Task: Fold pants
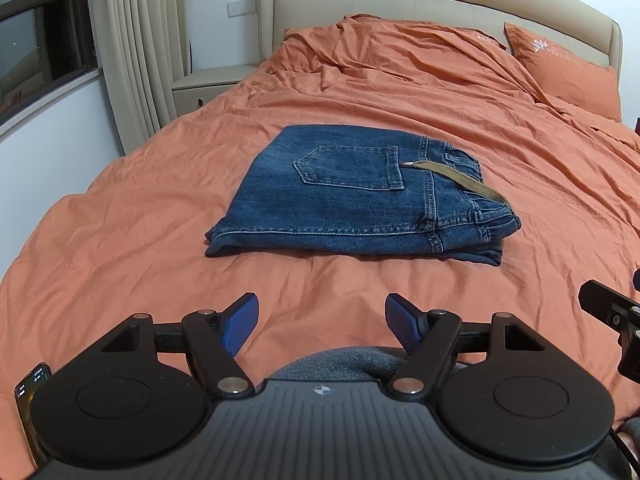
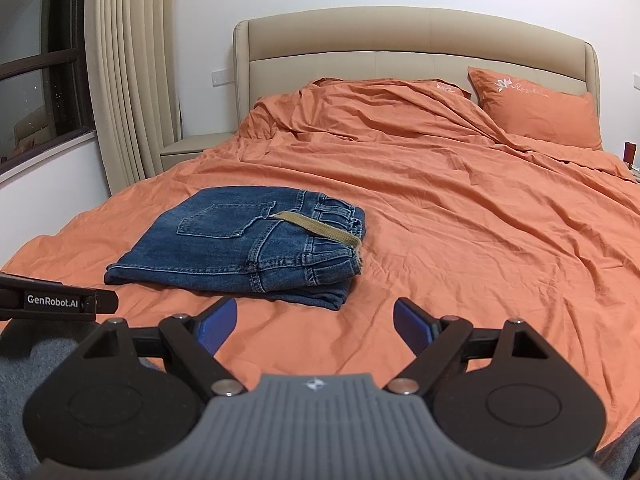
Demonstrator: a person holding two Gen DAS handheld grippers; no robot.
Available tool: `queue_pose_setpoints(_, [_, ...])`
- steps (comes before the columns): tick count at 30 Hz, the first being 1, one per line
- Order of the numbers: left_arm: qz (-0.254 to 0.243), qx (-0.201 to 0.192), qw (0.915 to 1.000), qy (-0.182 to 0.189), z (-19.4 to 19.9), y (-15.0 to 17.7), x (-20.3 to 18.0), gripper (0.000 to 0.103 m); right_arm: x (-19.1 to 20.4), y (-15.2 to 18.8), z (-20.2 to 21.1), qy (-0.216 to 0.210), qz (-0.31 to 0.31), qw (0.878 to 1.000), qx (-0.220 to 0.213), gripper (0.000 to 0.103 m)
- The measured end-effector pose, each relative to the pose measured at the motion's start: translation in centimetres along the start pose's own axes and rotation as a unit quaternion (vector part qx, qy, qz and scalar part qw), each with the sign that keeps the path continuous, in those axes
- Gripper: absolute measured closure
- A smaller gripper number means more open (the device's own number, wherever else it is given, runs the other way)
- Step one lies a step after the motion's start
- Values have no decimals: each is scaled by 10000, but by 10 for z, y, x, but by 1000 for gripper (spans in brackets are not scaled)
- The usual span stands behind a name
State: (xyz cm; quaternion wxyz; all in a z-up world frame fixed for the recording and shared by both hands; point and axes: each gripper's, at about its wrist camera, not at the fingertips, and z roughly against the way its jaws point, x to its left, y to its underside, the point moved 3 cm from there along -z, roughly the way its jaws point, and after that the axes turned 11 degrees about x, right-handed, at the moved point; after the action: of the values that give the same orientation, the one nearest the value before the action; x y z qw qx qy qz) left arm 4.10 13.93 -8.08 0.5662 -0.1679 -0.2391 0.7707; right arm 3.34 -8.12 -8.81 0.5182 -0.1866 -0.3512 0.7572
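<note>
Two spread grippers, left gripper [image 1: 321, 322], right gripper [image 2: 315, 325], denim pants [image 1: 352, 196] folded rectangular, wrinkled orange bedsheet [image 1: 120, 240]

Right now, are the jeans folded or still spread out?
Folded. The jeans lie as a compact stacked rectangle on the orange duvet, layered edges showing at the near side, back pocket up. Neither gripper touches them.

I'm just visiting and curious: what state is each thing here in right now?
jeans: folded into a compact stack, lying flat on the bed
olive strap: loose, draped across the waistband
left gripper: fingers open, holding nothing
right gripper: fingers open, holding nothing
orange duvet: spread out, wrinkled
curtain: drawn aside
</note>
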Motion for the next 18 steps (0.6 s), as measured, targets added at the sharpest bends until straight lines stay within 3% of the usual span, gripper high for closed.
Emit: queue_pose_setpoints(18, [-88,25,10000,28,-3,0,-1,20,1,-1,1,1,-11,10000,-23,21])
